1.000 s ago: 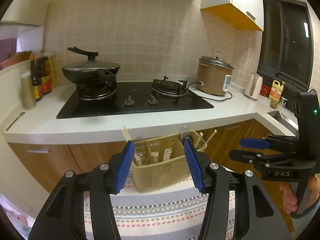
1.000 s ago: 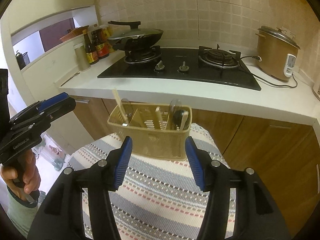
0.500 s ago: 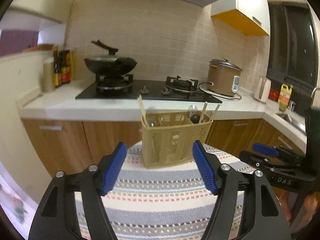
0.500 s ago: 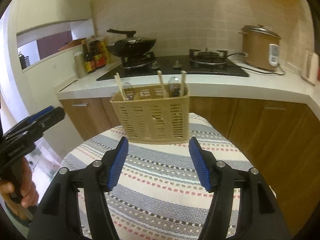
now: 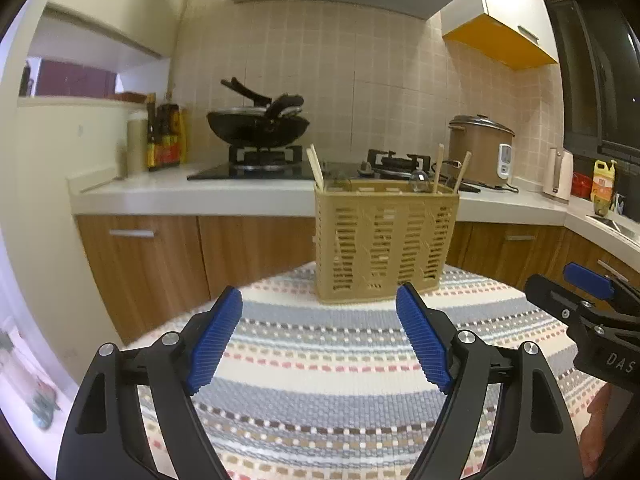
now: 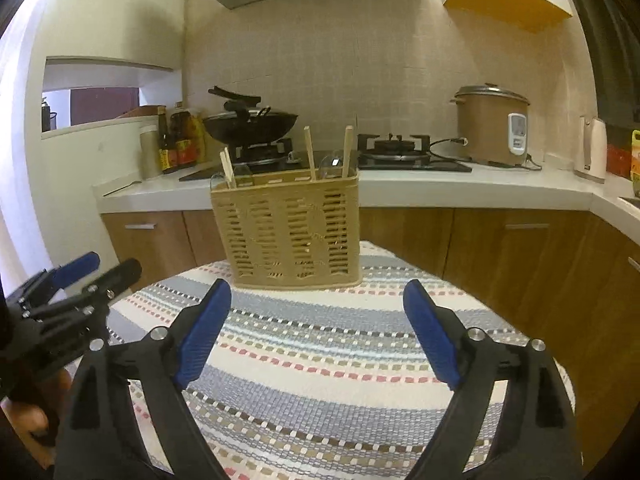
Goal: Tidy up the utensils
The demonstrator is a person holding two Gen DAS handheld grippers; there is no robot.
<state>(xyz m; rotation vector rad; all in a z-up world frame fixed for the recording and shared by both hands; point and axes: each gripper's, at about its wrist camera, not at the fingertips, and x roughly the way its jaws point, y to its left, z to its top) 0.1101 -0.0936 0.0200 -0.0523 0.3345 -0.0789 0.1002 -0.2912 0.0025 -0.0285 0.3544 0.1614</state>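
A tan slotted plastic utensil caddy (image 5: 384, 240) stands upright at the far side of a round table with a striped woven cloth (image 5: 320, 360). It also shows in the right wrist view (image 6: 288, 232). Wooden chopsticks (image 6: 309, 156) and spoon ends (image 5: 418, 178) stick up from its compartments. My left gripper (image 5: 320, 340) is open and empty, low over the cloth, short of the caddy. My right gripper (image 6: 316, 336) is open and empty, also short of the caddy. Each gripper shows at the edge of the other's view.
Behind the table runs a white kitchen counter (image 5: 200, 194) with a gas hob, a black wok (image 5: 258, 124), sauce bottles (image 5: 164, 140), a brown rice cooker (image 5: 480, 148) and a kettle (image 5: 558, 176). Wooden cabinets (image 5: 256, 248) stand below the counter.
Both grippers have dropped lower and pulled back, so the caddy is seen from the side instead of from above. Both stay open and empty.
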